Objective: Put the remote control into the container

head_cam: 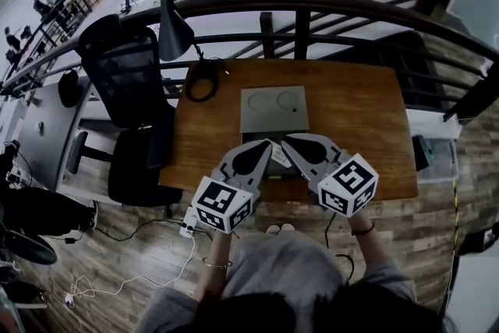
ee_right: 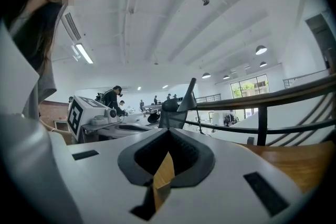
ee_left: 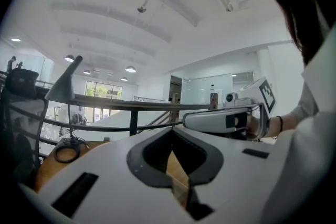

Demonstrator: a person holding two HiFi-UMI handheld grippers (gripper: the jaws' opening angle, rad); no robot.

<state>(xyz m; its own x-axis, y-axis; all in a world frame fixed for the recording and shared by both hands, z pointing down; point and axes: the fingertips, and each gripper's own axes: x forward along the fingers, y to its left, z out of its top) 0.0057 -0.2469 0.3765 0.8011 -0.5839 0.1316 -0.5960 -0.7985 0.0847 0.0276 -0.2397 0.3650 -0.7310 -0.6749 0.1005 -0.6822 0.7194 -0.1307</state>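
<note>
A: Claw state?
B: left gripper (head_cam: 263,148) and right gripper (head_cam: 290,144) both closed, empty, tips meeting just nearside of the container (head_cam: 273,121). Looks like a ready pose.
A: Remote?
B: Can't spot it, possibly hidden under them.

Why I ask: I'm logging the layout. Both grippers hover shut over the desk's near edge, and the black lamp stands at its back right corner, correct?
Not quite. The black lamp stands at the back left corner of the desk, as the head view shows. The left gripper and right gripper do hover shut over the near edge.
</note>
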